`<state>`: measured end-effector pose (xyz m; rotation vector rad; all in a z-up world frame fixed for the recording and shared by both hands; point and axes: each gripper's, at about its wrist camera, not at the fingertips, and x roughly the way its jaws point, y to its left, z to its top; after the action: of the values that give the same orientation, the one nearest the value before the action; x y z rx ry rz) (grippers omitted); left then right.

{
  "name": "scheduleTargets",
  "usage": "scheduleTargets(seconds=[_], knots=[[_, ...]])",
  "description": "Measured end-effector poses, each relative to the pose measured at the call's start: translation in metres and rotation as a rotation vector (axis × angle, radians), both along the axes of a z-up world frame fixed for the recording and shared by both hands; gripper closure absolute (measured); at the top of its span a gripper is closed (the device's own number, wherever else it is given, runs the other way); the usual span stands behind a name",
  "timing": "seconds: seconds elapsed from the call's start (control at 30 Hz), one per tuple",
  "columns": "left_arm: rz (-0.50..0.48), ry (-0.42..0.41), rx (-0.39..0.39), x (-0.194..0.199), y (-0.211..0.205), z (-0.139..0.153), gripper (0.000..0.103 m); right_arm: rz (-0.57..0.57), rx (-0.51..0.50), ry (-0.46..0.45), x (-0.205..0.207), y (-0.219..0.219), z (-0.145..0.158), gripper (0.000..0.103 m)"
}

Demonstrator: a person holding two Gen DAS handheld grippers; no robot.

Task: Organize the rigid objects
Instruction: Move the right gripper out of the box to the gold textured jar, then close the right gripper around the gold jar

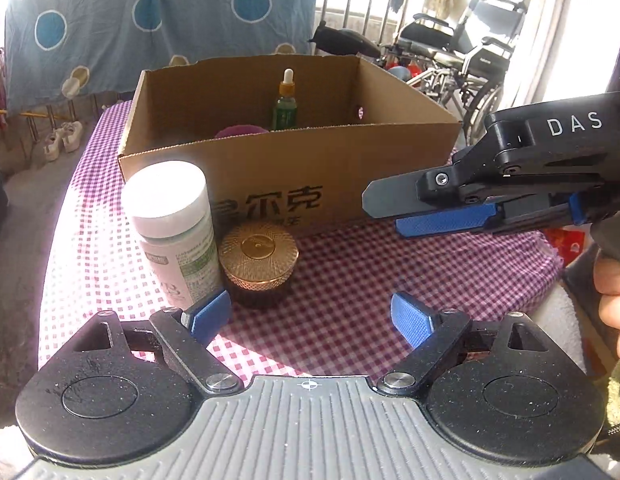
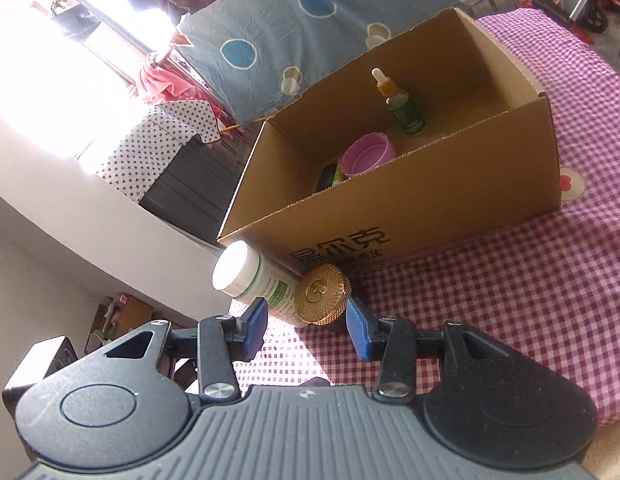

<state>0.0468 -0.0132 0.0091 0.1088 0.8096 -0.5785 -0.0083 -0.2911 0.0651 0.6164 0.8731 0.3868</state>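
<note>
A white-capped bottle [image 1: 169, 224] and a gold-lidded jar [image 1: 257, 264] stand side by side on the checked cloth, against the front wall of a cardboard box [image 1: 289, 168]. Inside the box are a green dropper bottle [image 1: 285, 100] and a purple cap [image 1: 239, 132]. My left gripper [image 1: 310, 318] is open and empty; its left pad [image 1: 207, 316] is beside the bottle's base. My right gripper [image 1: 394, 214] comes in from the right, held by a hand [image 1: 614, 308]. In the right wrist view the right gripper [image 2: 307, 326] is open just short of the jar [image 2: 320, 300] and bottle [image 2: 249, 280].
The purple checked cloth [image 1: 350, 280] covers the table, whose left edge drops to the floor. A blue dotted sheet [image 1: 149, 12] hangs behind the box. A wheelchair [image 1: 470, 52] stands at the back right. The box [image 2: 390, 208] also holds a dark item [image 2: 328, 176].
</note>
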Motion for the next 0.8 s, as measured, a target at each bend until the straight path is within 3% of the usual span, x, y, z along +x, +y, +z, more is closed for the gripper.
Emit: scheduleTargets(seconds=[0.17,0.53,0.8], knots=[[0.038,-0.020,0.029,0.010,0.000,-0.025,0.027,0.034,-0.023,0.047,0.019,0.017,-0.019,0.058],[0.030,-0.042,0.041,0.027,-0.003,-0.045,0.027,0.032,-0.062,0.070,0.064,0.020,-0.040,0.061],[0.001,-0.049,0.041,0.036,-0.010,-0.045,0.027,0.093,-0.049,0.111,0.077,0.023,-0.051,0.061]])
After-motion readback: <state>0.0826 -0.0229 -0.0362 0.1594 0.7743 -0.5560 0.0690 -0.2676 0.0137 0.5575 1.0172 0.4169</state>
